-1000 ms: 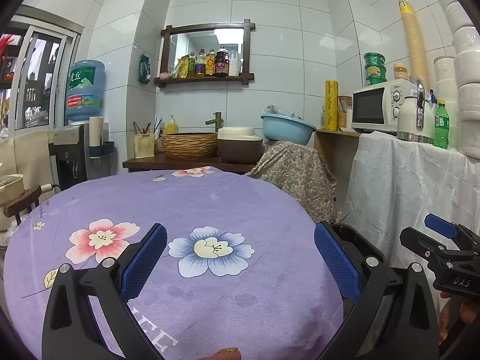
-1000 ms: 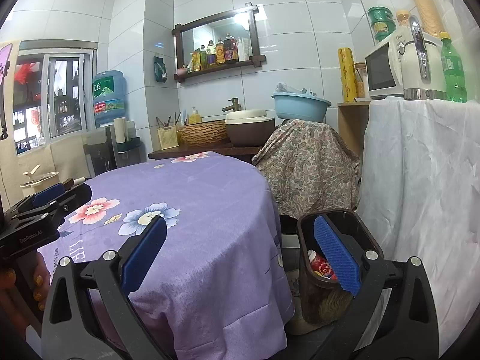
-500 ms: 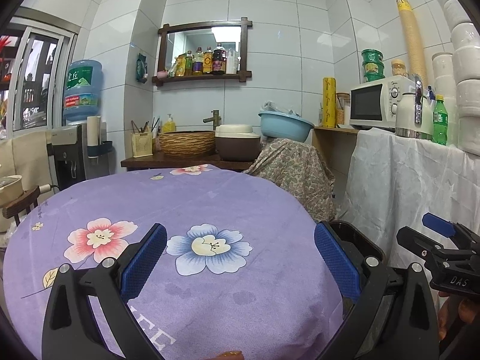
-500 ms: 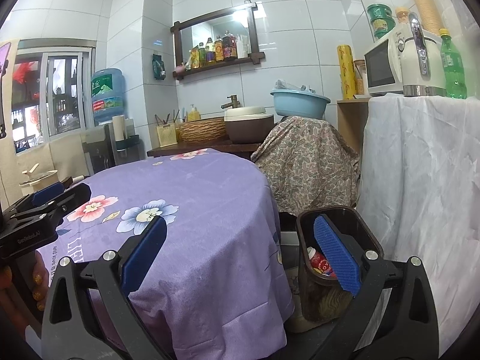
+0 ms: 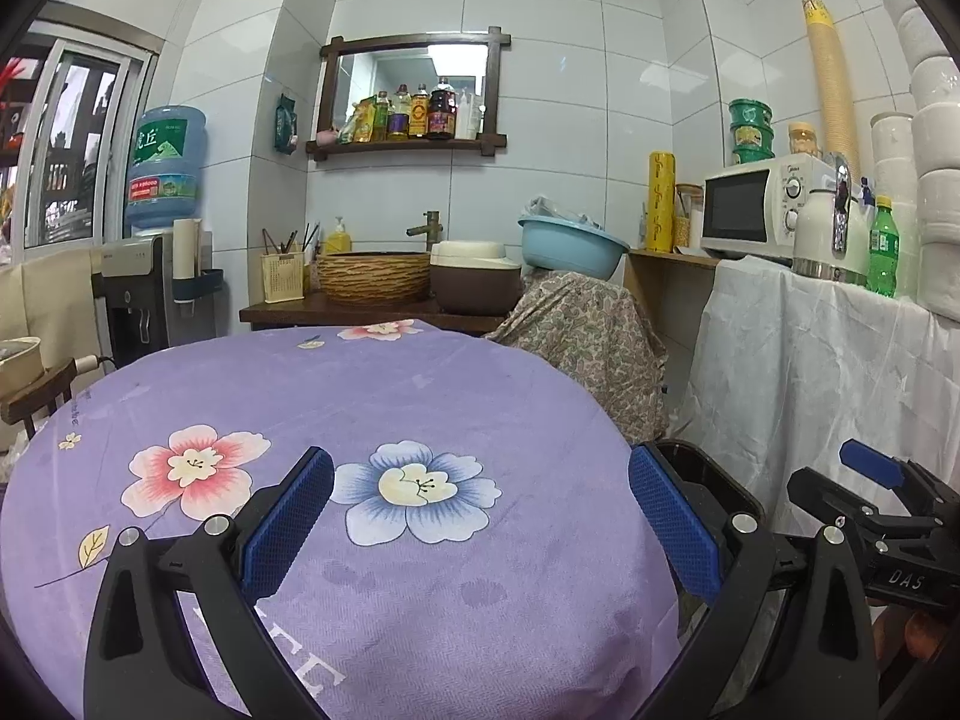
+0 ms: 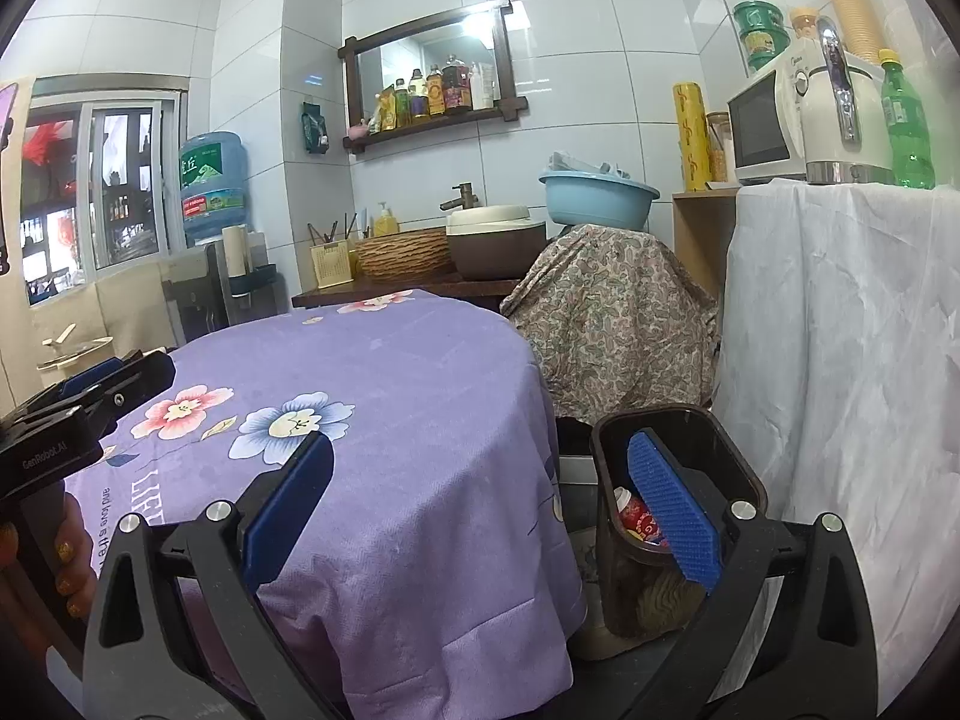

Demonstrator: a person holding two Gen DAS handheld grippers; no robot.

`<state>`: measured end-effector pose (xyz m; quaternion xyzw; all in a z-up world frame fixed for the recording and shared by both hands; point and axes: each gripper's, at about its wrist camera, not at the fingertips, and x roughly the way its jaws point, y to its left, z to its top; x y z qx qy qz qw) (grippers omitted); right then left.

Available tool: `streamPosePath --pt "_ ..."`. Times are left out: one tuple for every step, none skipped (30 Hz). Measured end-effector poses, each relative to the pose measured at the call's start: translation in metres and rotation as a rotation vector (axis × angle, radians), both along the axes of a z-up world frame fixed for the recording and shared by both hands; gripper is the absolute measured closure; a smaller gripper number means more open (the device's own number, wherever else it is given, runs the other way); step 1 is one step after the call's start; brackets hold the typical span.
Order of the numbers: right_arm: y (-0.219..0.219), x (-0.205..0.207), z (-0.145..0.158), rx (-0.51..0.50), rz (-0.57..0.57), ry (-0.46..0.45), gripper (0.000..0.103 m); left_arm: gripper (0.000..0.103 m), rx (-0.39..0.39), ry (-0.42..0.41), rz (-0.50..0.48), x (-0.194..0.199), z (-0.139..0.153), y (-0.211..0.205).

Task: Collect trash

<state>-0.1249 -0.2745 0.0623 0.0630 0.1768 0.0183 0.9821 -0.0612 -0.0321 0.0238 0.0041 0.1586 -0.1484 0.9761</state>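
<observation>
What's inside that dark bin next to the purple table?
The right view shows the dark bin holding a red and white printed wrapper or can near the top. One blue finger covers part of the opening, and anything deeper is lost in shadow.

A round worktop [image 5: 420,396] is wearing a purple cloth [image 6: 420,396] printed with pink and blue flowers and white lettering, draping over its edge. Nothing else is lying on it. A dark bin [image 6: 720,456] is standing on the floor just beside its right edge.
</observation>
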Motion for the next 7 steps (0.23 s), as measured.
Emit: streamPosePath --pt "-0.0002 0.0 -0.0003 0.0 0.0 0.001 0.006 0.005 0.006 0.004 0.0 0.0005 -0.001 -0.0011" --pt "-0.0001 0.0 -0.0007 0.0 -0.001 0.003 0.006 0.005 0.011 0.008 -0.001 0.0011 -0.0018 -0.0022" --pt "0.0001 0.0 -0.001 -0.001 -0.002 0.004 0.006 0.005 0.014 0.01 -0.004 0.0011 -0.0023 -0.0033" --pt "0.0 0.0003 -0.0013 -0.003 -0.003 0.007 0.006 0.005 0.016 0.011 -0.005 0.0011 -0.0026 -0.0041" --pt "-0.0002 0.0005 -0.0017 -0.004 -0.004 0.009 0.006 0.005 0.018 0.011 -0.004 0.0009 -0.0027 -0.0049" --pt "-0.0002 0.0008 -0.0022 -0.003 -0.005 0.01 0.006 0.005 0.021 0.01 -0.002 0.0008 -0.0026 -0.006" --pt "-0.0004 0.001 -0.0025 -0.003 -0.005 0.012 0.006 0.005 0.023 0.009 -0.001 0.0009 -0.0025 -0.0063"
